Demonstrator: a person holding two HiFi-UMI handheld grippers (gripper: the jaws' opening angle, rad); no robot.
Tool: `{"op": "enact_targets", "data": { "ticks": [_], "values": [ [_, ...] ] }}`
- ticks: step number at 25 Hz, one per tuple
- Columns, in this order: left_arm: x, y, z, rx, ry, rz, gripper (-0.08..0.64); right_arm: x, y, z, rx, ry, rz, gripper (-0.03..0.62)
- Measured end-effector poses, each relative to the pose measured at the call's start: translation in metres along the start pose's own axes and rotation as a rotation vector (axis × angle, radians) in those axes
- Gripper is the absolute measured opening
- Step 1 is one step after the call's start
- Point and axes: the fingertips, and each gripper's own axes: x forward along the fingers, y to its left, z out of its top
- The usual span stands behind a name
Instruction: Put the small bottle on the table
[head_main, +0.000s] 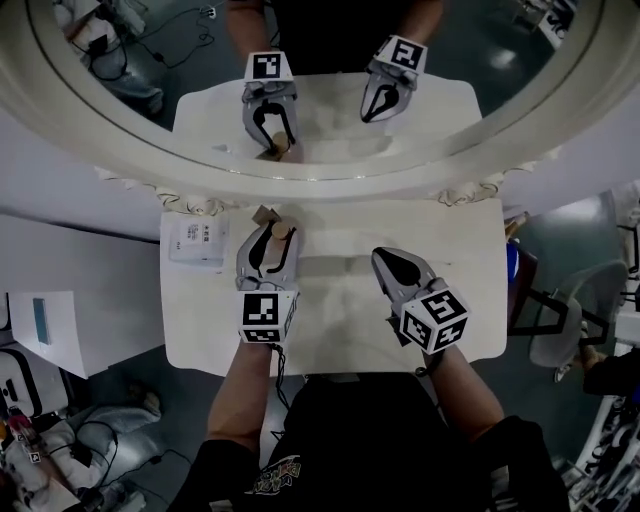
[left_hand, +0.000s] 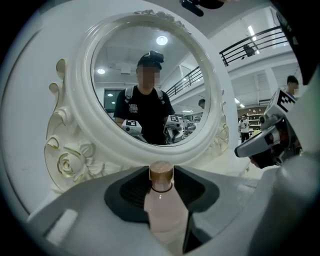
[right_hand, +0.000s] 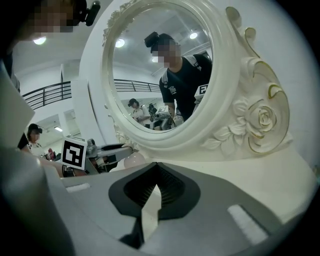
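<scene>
— What colour is the small bottle (left_hand: 165, 212)?
— Pale pink. Its cap (left_hand: 161, 172) is coppery gold, with a thin black ring (left_hand: 161, 190) just under it.
— And the tools?
— The left gripper (head_main: 272, 235) and the right gripper (head_main: 383, 257) are both grey, with black ribbed pads (right_hand: 170, 187). Each marker cube (head_main: 265, 316) is white with black square patterns.
— The mirror frame (left_hand: 80, 125)?
— Creamy white, and its carved roses (right_hand: 262, 117) are edged in gold. The table (head_main: 340, 340) is the same cream white.
— The shirt (head_main: 340, 430)?
— Black, with a pale print.

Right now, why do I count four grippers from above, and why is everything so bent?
Head view: the mirror repeats the left gripper and right gripper as reflections. Left gripper view: a wide lens bows the edges, corners go black, and the small bottle looks slightly soft. Right gripper view: same bowing.
</scene>
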Motion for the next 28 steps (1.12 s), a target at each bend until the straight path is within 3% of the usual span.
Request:
{"op": "enact_targets", "data": {
  "ticks": [8,10,12,13,21,28],
  "values": [
    [-0.048,-0.006,-0.001,0.007,-0.033,0.010,0.140,-0.015,0.019,-0.006,0.012,-0.024,-0.014,0.028],
    [-0.063,-0.007,-0.001,-0.020,-0.033,0.000,0.116,-0.018,0.028,-0.008,0.011,-0.029,-0.018,0.029],
    [-0.077,-0.007,-0.007,-0.073,-0.014,-0.015,0.040,-0.021,0.038,-0.010,0.010,-0.034,-0.021,0.029],
    [-0.084,-0.007,-0.010,-0.106,-0.003,-0.025,0.000,-0.022,0.043,-0.011,0.010,-0.037,-0.022,0.029],
    [-0.142,-0.018,-0.024,-0.250,0.049,-0.136,0.000,-0.039,0.088,-0.030,0.013,-0.054,-0.037,0.029],
    [-0.191,-0.039,-0.035,-0.251,0.087,-0.236,0.000,-0.060,0.120,-0.050,0.031,-0.081,-0.069,0.029]
  ]
}}
